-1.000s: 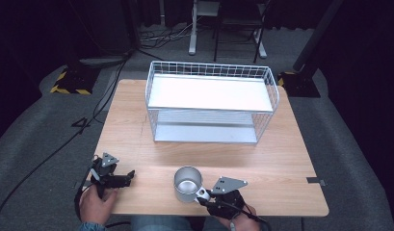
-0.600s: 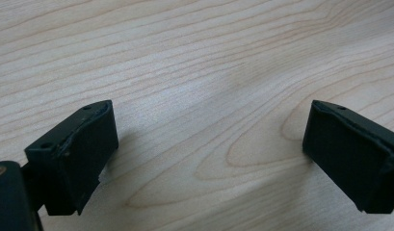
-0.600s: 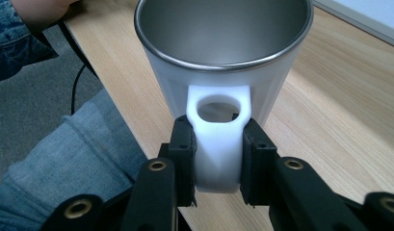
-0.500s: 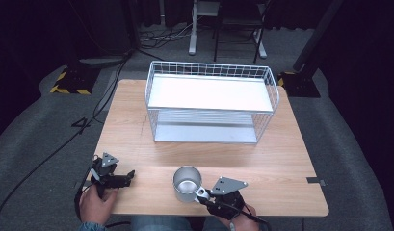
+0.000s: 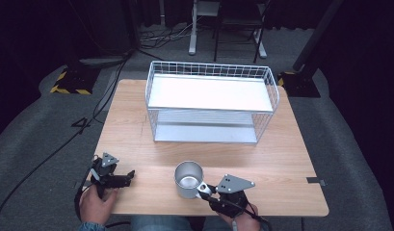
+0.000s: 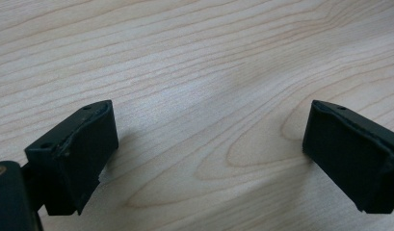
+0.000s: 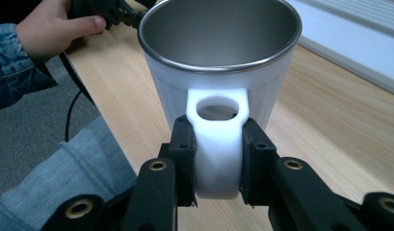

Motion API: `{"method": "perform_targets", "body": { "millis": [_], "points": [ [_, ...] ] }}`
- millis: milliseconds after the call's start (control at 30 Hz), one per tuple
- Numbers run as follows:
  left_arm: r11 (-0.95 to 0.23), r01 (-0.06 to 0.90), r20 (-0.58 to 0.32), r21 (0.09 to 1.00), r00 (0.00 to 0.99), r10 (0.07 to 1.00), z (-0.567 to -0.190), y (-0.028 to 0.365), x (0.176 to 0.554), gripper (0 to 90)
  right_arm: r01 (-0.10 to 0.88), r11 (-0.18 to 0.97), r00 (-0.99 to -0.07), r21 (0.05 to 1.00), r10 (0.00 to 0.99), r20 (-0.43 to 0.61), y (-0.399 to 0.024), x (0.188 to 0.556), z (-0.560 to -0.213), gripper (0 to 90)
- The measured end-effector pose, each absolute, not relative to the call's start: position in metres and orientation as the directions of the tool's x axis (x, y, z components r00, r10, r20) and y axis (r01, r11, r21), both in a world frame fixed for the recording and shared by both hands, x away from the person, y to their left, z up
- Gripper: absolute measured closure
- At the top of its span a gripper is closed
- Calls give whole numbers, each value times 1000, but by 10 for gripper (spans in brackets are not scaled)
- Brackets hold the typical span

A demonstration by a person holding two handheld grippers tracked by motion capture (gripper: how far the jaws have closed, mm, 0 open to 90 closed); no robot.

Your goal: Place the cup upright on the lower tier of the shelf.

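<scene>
Nothing moved since a second ago: right gripper (image 7: 217, 159) still clamped on mug (image 7: 218, 62) handle, left gripper (image 6: 209, 154) resting apart, lift pending

Table (image 5: 137, 120), wood: 1.
Wire basket (image 5: 211, 70), white, w/ flat shelf: 1.
Metal cup (image 5: 189, 178) w/ white handle: 1.
Grippers: 2 — left gripper (image 5: 128, 175), right gripper (image 5: 204, 189); 2 black jaws ea.
Hands: 2, 1 per gripper.
Yellow-black striped floor plates: 2, beyond table.
Tape bit at table's right edge: 1.
</scene>
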State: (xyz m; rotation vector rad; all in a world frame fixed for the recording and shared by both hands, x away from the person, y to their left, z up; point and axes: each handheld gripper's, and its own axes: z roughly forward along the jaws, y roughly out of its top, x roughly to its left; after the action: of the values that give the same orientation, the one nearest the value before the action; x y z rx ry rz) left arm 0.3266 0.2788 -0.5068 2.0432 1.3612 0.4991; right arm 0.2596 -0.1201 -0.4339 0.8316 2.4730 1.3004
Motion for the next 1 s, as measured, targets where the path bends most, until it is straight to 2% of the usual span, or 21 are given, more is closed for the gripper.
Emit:
{"method": "perform_targets", "body": {
  "millis": [433, 733, 1000],
  "points": [
    [-272, 681, -30, 680, 396, 918, -507, 279, 327, 56, 368, 404, -792, 837, 609, 54, -123, 283, -411, 713],
    [-271, 681, -30, 680, 396, 918, -507, 279, 327, 56, 404, 344, -751, 848, 654, 93, -123, 317, -404, 712],
    [-271, 681, -30, 680, 396, 918, -507, 279, 327, 56, 419, 323, -710, 849, 699, 85, -123, 346, -404, 712]
  ]
}}
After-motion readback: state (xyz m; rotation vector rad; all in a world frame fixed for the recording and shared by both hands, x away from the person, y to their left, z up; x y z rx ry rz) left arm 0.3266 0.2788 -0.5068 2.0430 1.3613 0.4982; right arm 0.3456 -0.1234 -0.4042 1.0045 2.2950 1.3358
